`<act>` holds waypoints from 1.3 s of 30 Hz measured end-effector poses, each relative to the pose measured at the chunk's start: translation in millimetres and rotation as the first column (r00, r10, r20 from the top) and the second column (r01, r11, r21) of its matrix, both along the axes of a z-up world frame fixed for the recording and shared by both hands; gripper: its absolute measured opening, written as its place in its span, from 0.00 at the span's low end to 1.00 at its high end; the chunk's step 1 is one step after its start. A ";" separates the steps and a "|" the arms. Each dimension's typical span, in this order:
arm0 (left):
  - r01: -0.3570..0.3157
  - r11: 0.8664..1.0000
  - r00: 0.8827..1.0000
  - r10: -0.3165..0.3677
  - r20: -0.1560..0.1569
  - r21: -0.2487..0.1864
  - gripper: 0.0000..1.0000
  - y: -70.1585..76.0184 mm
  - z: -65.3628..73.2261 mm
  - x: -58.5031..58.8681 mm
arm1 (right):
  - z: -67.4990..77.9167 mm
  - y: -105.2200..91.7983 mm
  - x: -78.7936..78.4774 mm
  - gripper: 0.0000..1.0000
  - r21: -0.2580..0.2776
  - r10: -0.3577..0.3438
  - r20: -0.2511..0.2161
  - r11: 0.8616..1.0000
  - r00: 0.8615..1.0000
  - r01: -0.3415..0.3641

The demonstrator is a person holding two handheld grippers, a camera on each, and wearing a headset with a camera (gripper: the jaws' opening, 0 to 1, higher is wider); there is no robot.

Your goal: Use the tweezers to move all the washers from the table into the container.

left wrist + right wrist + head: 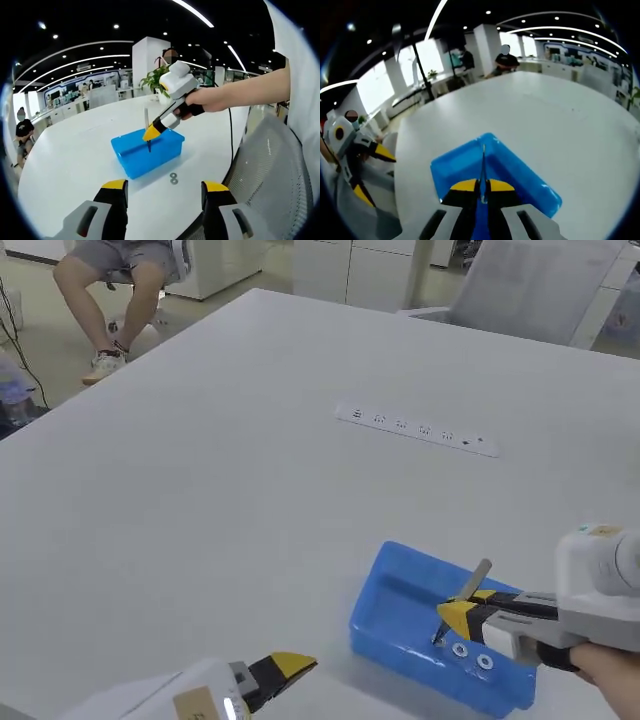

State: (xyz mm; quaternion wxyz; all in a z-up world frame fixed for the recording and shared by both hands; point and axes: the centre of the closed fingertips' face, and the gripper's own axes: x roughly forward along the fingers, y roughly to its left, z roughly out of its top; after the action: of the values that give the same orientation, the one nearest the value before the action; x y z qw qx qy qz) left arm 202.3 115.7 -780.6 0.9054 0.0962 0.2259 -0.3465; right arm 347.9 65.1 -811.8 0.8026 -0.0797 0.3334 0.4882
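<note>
The right gripper point(482, 192) jaws clamp the tweezers point(483, 165), tips in the container point(527, 180); left gripper point(165, 192) jaws wide, washers point(173, 178) just ahead.

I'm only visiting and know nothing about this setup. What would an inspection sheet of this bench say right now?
Surface: white table, smooth, no spills seen.
Job's things: blue container; tweezers pointing tip-down over it; two washers on the table beside it; two small rings that seem to lie inside it.
Clutter: socket strip set in the table.
Tools: right tool shut on the tweezers; left tool open, holding nothing.
Cables: thin dark cable hanging below the hand that holds the right tool.
Surroundings: seated person, mesh chair, potted plant, open office.
</note>
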 end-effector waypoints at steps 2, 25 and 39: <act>-0.002 1.000 1.000 0.002 -0.004 0.001 0.58 0.5 -0.6 -0.1 | -1.0 0.7 -1.0 0.03 -0.007 0.003 0.005 1.000 1.000 -0.003; 0.001 1.000 1.000 -0.001 -0.005 0.002 0.57 1.2 -1.5 1.2 | 6.8 1.2 -2.6 0.04 0.023 -0.015 0.025 1.000 1.000 0.014; 0.004 1.000 1.000 -0.004 -0.008 0.003 0.57 0.5 -2.4 0.0 | 37.4 -4.7 -12.5 0.04 0.080 -0.021 0.083 0.997 0.996 0.015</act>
State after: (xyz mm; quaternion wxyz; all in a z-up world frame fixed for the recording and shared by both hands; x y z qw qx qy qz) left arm 202.3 116.2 -783.0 0.9037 0.0966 0.2297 -0.3482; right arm 335.4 60.4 -774.4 0.8228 -0.0652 0.2805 0.4900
